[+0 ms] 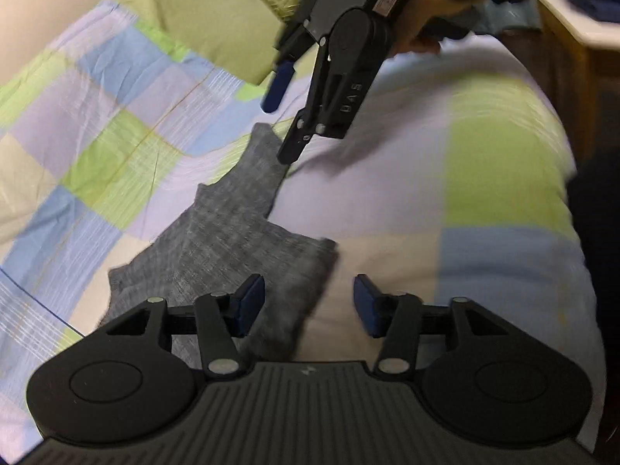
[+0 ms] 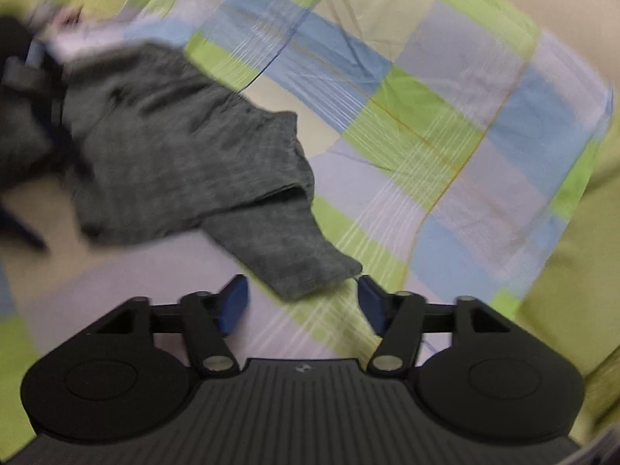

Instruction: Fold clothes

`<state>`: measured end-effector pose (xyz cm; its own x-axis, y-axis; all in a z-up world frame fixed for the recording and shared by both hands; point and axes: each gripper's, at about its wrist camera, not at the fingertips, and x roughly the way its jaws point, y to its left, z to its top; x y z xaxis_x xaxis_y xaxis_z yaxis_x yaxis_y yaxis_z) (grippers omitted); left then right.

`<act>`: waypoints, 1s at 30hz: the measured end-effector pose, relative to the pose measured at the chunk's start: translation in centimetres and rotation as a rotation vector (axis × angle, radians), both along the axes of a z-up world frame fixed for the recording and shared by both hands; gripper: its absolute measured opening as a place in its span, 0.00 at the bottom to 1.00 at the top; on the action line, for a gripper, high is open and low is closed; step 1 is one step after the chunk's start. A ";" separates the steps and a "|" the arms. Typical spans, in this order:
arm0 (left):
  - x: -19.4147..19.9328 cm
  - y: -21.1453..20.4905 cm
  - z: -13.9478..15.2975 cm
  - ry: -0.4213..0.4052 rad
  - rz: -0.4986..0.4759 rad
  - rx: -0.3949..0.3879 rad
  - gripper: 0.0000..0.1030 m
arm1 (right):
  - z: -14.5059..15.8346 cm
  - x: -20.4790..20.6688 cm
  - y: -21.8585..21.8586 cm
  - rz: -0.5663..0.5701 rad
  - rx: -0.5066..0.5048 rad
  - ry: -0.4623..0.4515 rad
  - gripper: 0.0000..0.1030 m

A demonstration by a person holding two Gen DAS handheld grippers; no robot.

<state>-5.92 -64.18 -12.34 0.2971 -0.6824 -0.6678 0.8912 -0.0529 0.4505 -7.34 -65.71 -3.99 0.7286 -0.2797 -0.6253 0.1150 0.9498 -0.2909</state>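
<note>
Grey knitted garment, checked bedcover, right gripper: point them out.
Grey knitted garment [image 1: 232,232], left wrist view, its middle.
Checked bedcover [image 1: 503,174], left wrist view, a green patch.
Right gripper [image 1: 278,131], left wrist view, between its fingertips.

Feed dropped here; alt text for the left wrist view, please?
A grey garment lies rumpled on a checked bedspread, its near end partly between the fingers of the open left gripper. The right gripper, also open, is at its far end.

Checked bedspread [image 1: 387,201] under both claws; green pillow [image 1: 209,19] beyond; wooden nightstand [image 1: 573,38], possibly, far right.
</note>
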 end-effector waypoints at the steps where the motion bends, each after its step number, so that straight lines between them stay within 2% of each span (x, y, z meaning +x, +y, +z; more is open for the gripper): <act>1: 0.5 0.0 0.3 0.022 0.016 -0.011 0.01 | -0.2 0.5 -1.9 -0.030 0.103 -0.021 0.59; 2: 0.8 0.3 0.7 0.043 0.025 -0.027 0.01 | -0.4 0.8 -2.8 -0.043 0.158 -0.032 0.59; 4: 1.3 1.2 1.4 0.078 0.033 -0.063 0.01 | -1.3 1.2 -5.9 -0.100 0.350 -0.069 0.59; 5: 1.5 1.8 1.8 0.090 0.034 -0.083 0.01 | -1.6 0.9 -7.0 -0.113 0.436 -0.106 0.51; 6: 1.6 2.2 2.0 0.102 0.034 -0.096 0.01 | -2.0 0.7 -7.3 -0.114 0.461 -0.126 0.38; 7: 1.6 2.8 2.4 0.121 0.027 -0.106 0.01 | -1.9 0.1 -7.5 -0.110 0.507 -0.177 0.14; 9: 1.5 4.1 3.1 0.161 0.011 -0.124 0.01 | -1.3 -0.9 -7.0 -0.094 0.537 -0.231 0.10; 11: 1.0 5.9 4.2 0.211 -0.023 -0.141 0.01 | -0.3 -2.1 -5.5 -0.053 0.519 -0.259 0.09; 14: -0.2 8.0 5.4 0.271 -0.066 -0.140 0.01 | 2.0 -5.3 -1.9 0.031 0.384 -0.255 0.09; 15: -0.6 8.6 5.6 0.288 -0.076 -0.135 0.01 | 3.0 -7.3 0.7 0.095 0.233 -0.202 0.09; 16: -1.0 9.2 5.7 0.306 -0.085 -0.129 0.01 | 3.4 -8.6 2.4 0.147 0.148 -0.153 0.09; 17: -1.6 9.8 5.6 0.322 -0.087 -0.114 0.01 | 3.6 -9.1 2.7 0.163 0.122 -0.133 0.08; 20: -3.0 10.6 4.0 0.335 -0.065 -0.066 0.01 | 2.5 -12.8 6.7 0.265 -0.098 0.085 0.08; 21: -3.4 10.6 3.3 0.329 -0.050 -0.050 0.01 | 2.0 -13.4 7.3 0.270 -0.116 0.117 0.08; 24: -4.3 11.0 2.8 0.351 -0.009 -0.061 0.02 | -0.8 -15.1 8.9 0.244 -0.236 0.233 0.07; 26: -4.6 12.5 4.3 0.377 -0.009 -0.103 0.08 | -1.4 -16.2 9.8 0.153 -0.313 0.246 0.07; 29: -3.8 15.5 6.3 0.393 0.032 -0.144 0.20 | 0.1 -17.0 10.3 0.048 -0.305 0.187 0.08; 30: -3.6 16.3 6.7 0.378 0.058 -0.147 0.21 | 1.3 -17.4 11.1 0.019 -0.275 0.134 0.08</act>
<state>-9.48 -47.90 -5.69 0.0899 -0.7680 -0.6341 0.9951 0.0428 0.0893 -24.78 -54.65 -2.66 0.6513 -0.4389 -0.6190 0.0415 0.8352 -0.5484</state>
